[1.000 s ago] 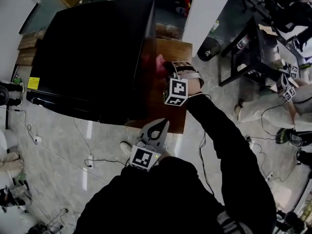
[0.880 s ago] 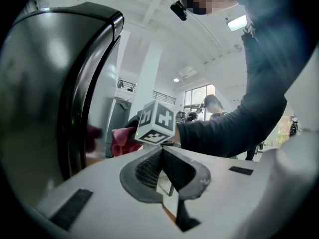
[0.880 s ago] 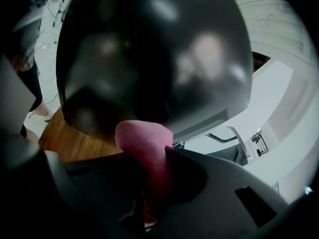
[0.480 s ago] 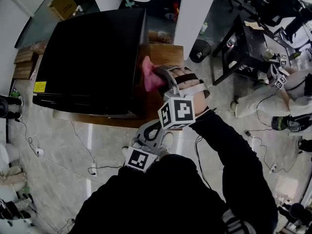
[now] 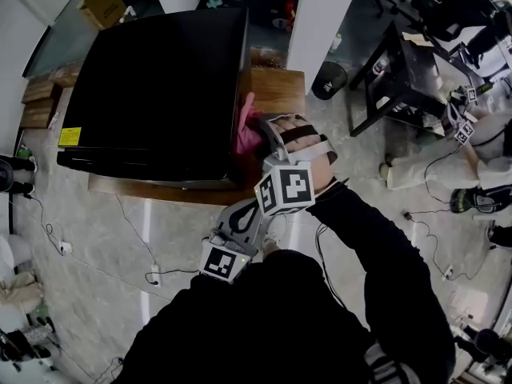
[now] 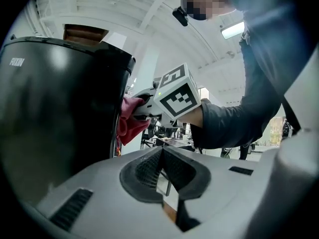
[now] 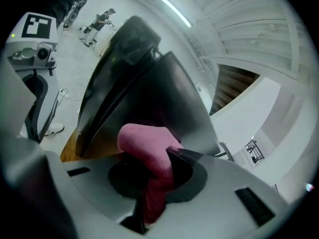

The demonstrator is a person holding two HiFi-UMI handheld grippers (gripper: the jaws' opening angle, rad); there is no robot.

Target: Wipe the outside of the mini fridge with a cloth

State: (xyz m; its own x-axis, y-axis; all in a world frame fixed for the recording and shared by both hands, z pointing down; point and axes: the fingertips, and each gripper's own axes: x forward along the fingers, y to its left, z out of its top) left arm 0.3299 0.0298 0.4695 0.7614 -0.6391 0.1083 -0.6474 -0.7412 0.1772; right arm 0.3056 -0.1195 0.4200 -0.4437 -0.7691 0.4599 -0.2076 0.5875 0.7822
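Blk mini fridge [image 5: 152, 86] upright; pink cloth [image 5: 246, 134] bunched agst its side.

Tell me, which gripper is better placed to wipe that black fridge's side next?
Right, probably. The right gripper is shut on the pink cloth, held against the mini fridge side wall. The left gripper hangs lower, jaws together and empty, clear of the fridge.
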